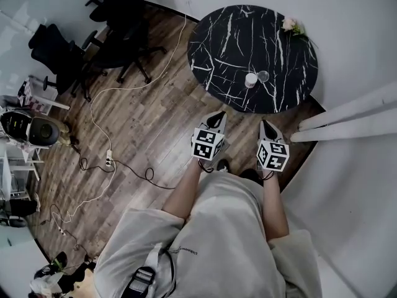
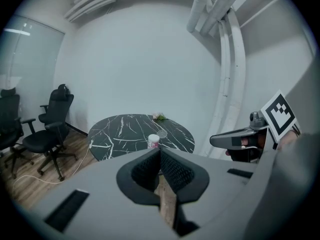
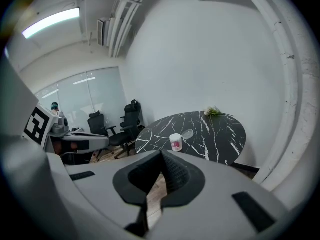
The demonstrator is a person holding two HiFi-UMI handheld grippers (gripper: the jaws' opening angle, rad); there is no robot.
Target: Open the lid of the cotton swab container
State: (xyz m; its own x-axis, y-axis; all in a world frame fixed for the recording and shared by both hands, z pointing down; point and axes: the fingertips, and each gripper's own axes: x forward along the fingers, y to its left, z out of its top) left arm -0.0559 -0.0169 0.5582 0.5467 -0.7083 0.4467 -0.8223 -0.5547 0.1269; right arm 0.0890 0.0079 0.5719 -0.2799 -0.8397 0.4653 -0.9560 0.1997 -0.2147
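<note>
The cotton swab container (image 1: 250,79) is a small white tub with a pink label, upright near the front edge of the round black marble table (image 1: 229,36). A clear round disc (image 1: 263,76) lies flat just to its right. The tub (image 2: 153,141) and the disc (image 2: 162,133) also show in the left gripper view, and the tub (image 3: 176,142) in the right gripper view. My left gripper (image 1: 218,117) and right gripper (image 1: 267,125) hover short of the table over the floor. Both are shut and empty, apart from the tub.
A small sprig of flowers (image 1: 291,25) lies at the table's far right edge. Black office chairs (image 1: 118,23) stand to the left on the wood floor. White cables (image 1: 99,135) trail across the floor. A curved white wall and pipes (image 1: 353,120) close the right side.
</note>
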